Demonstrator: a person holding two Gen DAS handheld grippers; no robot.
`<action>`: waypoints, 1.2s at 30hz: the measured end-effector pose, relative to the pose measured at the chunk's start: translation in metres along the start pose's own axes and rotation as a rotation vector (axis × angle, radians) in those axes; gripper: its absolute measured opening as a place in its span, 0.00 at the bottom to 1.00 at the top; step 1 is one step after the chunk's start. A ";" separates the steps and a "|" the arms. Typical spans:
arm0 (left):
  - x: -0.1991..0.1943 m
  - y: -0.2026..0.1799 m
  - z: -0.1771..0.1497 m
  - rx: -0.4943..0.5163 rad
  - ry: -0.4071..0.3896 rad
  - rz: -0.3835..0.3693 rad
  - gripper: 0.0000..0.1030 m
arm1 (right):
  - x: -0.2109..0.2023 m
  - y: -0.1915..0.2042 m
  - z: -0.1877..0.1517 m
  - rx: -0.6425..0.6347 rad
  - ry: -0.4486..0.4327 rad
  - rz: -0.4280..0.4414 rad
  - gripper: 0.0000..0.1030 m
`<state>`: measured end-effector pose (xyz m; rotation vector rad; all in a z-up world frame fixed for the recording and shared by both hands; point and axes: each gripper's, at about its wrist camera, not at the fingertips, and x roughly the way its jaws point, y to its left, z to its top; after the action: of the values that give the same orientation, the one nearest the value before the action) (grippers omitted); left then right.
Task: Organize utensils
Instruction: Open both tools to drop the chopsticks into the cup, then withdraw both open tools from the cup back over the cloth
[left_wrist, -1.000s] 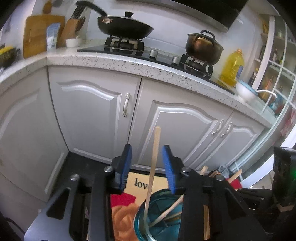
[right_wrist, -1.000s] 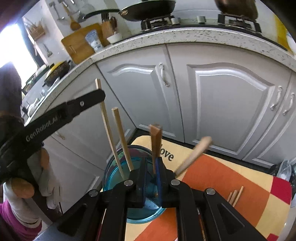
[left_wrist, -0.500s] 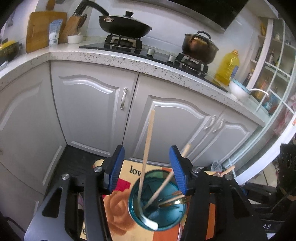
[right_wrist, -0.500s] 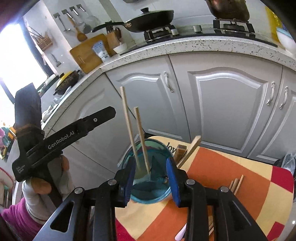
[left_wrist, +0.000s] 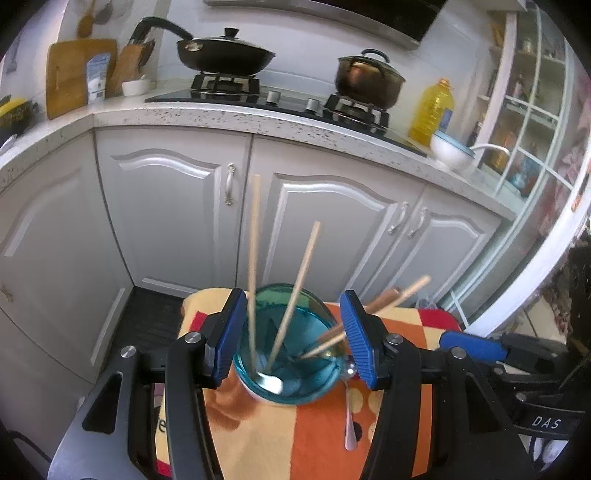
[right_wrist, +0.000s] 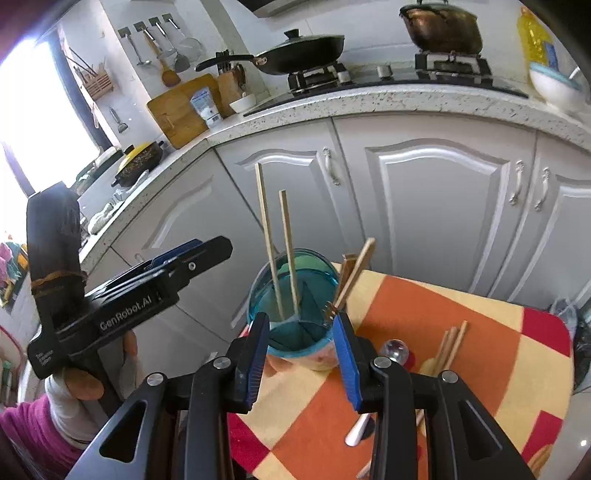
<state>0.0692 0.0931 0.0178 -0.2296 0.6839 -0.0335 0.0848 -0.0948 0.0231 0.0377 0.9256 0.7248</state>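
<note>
Progress of the sorting, with the blue holder (right_wrist: 295, 314) on the orange-and-yellow cloth (right_wrist: 424, 325) of the desk taken as landmark. Two chopsticks (right_wrist: 275, 251) are being kept upright inside the holder; a wooden-handled fork (right_wrist: 351, 275) and another stick are being leaned against its right rim. Loose chopsticks (right_wrist: 448, 347) and a metal spoon (left_wrist: 349, 417) are still being left on the cloth to the right of the holder, so the task is being judged as partly done. The left claw (left_wrist: 291, 336) is being opened wide, its pads either side of the holder, nothing pinched. The right claw (right_wrist: 301, 352) is being held partly spread before the holder, nothing gripped.
</note>
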 end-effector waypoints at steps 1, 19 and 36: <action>-0.002 -0.004 -0.002 0.008 -0.002 0.001 0.51 | -0.003 0.001 -0.002 -0.003 -0.007 -0.011 0.33; -0.004 -0.066 -0.030 0.113 0.023 -0.028 0.51 | -0.048 -0.025 -0.041 0.064 -0.067 -0.156 0.39; 0.015 -0.084 -0.049 0.134 0.090 -0.039 0.51 | -0.042 -0.051 -0.060 0.132 -0.051 -0.205 0.39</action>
<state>0.0539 0.0002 -0.0096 -0.1136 0.7641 -0.1275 0.0528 -0.1750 -0.0003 0.0764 0.9122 0.4699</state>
